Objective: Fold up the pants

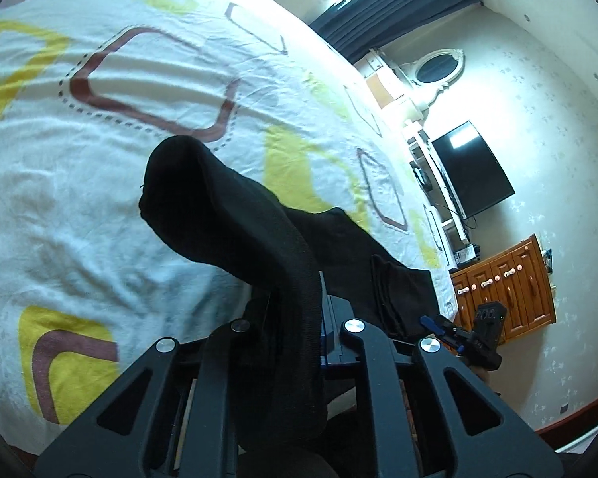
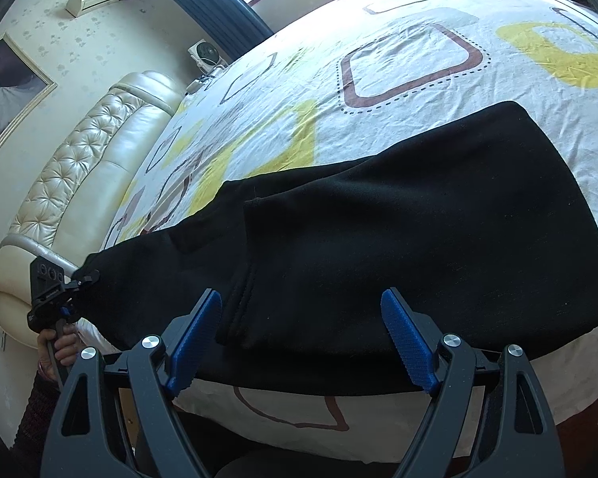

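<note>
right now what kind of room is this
Most likely a home bedroom. The black pants lie on a bed with a patterned sheet and a tufted cream headboard; a wall TV and a wooden dresser stand nearby.

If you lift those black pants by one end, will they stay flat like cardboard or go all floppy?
Probably floppy: the black pants already droop and bend over the left gripper shut on them. They look like soft knit, so they would likely sag and wrinkle. On the bed sheet they would probably bunch rather than slide.
</note>
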Available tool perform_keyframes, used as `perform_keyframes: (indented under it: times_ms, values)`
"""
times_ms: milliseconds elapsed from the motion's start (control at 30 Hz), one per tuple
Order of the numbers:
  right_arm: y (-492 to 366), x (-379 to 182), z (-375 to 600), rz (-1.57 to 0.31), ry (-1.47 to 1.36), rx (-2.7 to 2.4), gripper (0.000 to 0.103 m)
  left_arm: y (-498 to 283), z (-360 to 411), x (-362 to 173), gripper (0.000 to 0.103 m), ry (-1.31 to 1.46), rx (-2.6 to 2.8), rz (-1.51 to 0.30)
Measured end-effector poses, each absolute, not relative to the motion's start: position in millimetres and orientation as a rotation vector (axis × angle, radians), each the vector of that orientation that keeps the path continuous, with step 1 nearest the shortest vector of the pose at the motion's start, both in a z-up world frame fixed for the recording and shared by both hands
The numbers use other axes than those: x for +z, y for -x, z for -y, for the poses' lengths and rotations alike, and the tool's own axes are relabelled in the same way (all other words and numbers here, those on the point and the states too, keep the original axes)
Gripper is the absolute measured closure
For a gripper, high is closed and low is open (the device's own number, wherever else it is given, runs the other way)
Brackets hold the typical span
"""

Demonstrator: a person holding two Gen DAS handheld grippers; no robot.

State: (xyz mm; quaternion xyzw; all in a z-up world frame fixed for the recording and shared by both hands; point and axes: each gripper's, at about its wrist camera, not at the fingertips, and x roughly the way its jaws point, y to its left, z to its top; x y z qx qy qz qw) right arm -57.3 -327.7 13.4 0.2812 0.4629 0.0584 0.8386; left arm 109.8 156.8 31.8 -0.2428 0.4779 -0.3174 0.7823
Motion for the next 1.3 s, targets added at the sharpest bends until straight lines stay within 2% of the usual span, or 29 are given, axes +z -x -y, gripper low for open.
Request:
perform_keyframes:
  times_ms: [167,367,600,800,867,967,1000,1067,1133,1267,1300]
  values:
    - [57.7,15.0,335.2,-0.962,-0.610,0.101,0.022,-96.6,-89.4,79.3,0.090,0.470,-0.795,-0.975]
    - [60.2,17.4,348.7,-0.931,-0.660,0.064,0.022,-92.7,17.7,98.3,0.090,0.363,-0.871,-0.987]
    - [64.6,25.8,372.1,-0.864,-0.699,-0.010,0.022,-95.2,136.5,64.7,0.090,0.231,-0.909,-1.085]
    - [70.5,24.7,404.8,-0.817,-0.775,-0.112,0.022,-97.9,199.5,18.2,0.088,0.183,-0.836,-1.189]
    - [72.8,20.9,414.3,-0.811,-0.819,-0.126,0.022,-97.0,212.8,3.0,0.083,0.148,-0.811,-1.225]
    - [76.0,17.2,425.9,-0.791,-0.894,-0.131,0.022,-91.8,223.7,-4.3,0.065,0.157,-0.815,-1.238]
    - [76.3,17.4,428.3,-0.784,-0.910,-0.132,0.022,-90.6,225.3,-1.9,0.059,0.167,-0.827,-1.231]
    - [78.2,19.8,431.7,-0.767,-0.925,-0.131,0.022,-85.8,225.8,6.2,0.056,0.206,-0.876,-1.214]
    - [79.7,23.3,433.6,-0.757,-0.923,-0.131,0.022,-81.4,221.4,18.2,0.044,0.249,-0.907,-1.193]
    - [79.6,26.9,433.8,-0.749,-0.939,-0.107,0.022,-70.9,192.9,42.9,0.034,0.322,-0.936,-1.123]
    - [78.0,27.0,433.2,-0.754,-0.942,-0.092,0.022,-67.3,180.8,46.4,0.028,0.333,-0.923,-1.104]
